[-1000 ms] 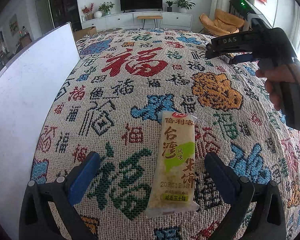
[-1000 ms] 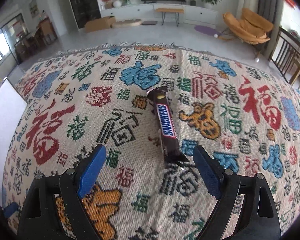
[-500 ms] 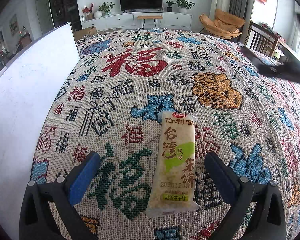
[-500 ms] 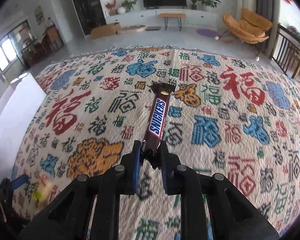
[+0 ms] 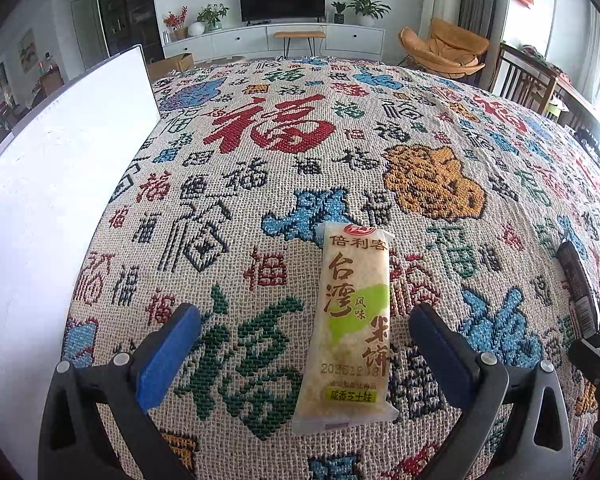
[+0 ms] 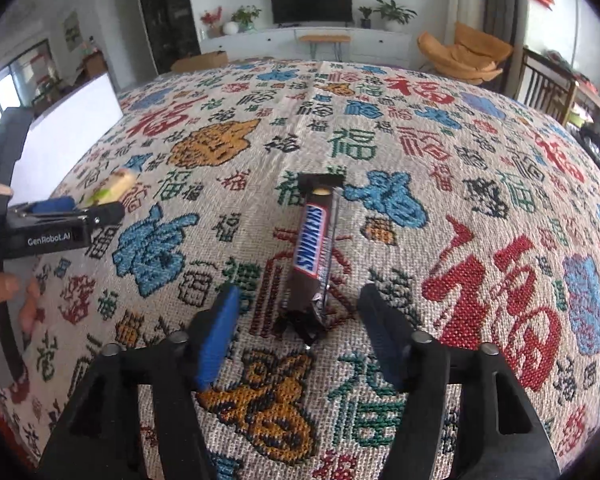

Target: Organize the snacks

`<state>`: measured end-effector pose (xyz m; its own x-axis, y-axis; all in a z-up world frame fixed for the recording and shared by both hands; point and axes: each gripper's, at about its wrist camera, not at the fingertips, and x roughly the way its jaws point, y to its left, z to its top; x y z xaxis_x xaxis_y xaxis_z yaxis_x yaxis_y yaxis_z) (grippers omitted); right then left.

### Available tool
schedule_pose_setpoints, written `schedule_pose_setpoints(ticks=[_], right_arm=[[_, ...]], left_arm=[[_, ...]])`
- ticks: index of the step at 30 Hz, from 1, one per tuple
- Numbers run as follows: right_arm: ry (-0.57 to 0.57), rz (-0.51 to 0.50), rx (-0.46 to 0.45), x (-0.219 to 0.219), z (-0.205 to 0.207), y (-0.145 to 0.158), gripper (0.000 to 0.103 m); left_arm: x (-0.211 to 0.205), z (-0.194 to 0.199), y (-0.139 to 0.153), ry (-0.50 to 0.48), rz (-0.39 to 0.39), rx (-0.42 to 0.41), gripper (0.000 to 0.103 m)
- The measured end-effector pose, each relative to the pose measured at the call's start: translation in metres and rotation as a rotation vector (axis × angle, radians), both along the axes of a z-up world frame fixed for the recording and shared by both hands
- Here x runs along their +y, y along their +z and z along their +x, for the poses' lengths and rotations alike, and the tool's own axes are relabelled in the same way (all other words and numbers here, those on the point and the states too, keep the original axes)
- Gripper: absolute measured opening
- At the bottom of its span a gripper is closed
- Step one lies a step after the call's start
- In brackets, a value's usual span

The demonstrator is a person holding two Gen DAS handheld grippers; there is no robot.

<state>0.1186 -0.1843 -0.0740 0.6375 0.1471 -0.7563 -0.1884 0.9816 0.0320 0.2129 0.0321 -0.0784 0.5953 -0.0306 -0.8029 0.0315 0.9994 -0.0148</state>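
A pale rice cracker packet [image 5: 348,328] with green print lies on the patterned cloth [image 5: 284,128], lengthwise between the fingers of my left gripper [image 5: 304,354], which is open and not touching it. In the right wrist view a brown Snickers bar [image 6: 314,248] lies on the cloth, its near end between the blue pads of my right gripper [image 6: 300,336]. Those jaws are opening and the pads stand clear of the bar. The same bar [image 5: 578,288] shows at the right edge of the left wrist view, to the right of the packet. The rice cracker packet [image 6: 116,186] appears blurred beyond the left gripper [image 6: 66,210].
A white board [image 5: 60,200] stands upright along the cloth's left side. A hand [image 6: 4,292] grips the left tool at the left edge. Beyond the cloth are a TV cabinet [image 5: 276,40], an orange chair [image 5: 444,52] and wooden chairs [image 5: 528,84].
The right gripper shut on the Snickers bar, carried it left toward the rice cracker packet, and has now let go with its jaws apart. The left gripper and packet stayed put.
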Motion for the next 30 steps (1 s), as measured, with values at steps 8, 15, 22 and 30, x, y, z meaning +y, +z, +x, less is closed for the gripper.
schedule_pose_setpoints(ticks=[8, 15, 22, 30], right_arm=[[-0.001, -0.028, 0.023, 0.0005, 0.0034, -0.0054, 0.083], [0.000, -0.036, 0.023, 0.0032, 0.0025, -0.0067, 0.084], [-0.001, -0.036, 0.023, 0.0029, 0.0026, -0.0065, 0.084], [-0.001, -0.036, 0.023, 0.0024, 0.0027, -0.0064, 0.084]], left_arm=[[-0.0005, 0.0003, -0.0001, 0.000, 0.000, 0.000, 0.103], [-0.0007, 0.0002, 0.0000, 0.000, 0.000, 0.000, 0.103], [-0.0005, 0.0001, -0.0002, 0.000, 0.000, 0.000, 0.103], [-0.0005, 0.0001, -0.0002, 0.000, 0.000, 0.000, 0.103]])
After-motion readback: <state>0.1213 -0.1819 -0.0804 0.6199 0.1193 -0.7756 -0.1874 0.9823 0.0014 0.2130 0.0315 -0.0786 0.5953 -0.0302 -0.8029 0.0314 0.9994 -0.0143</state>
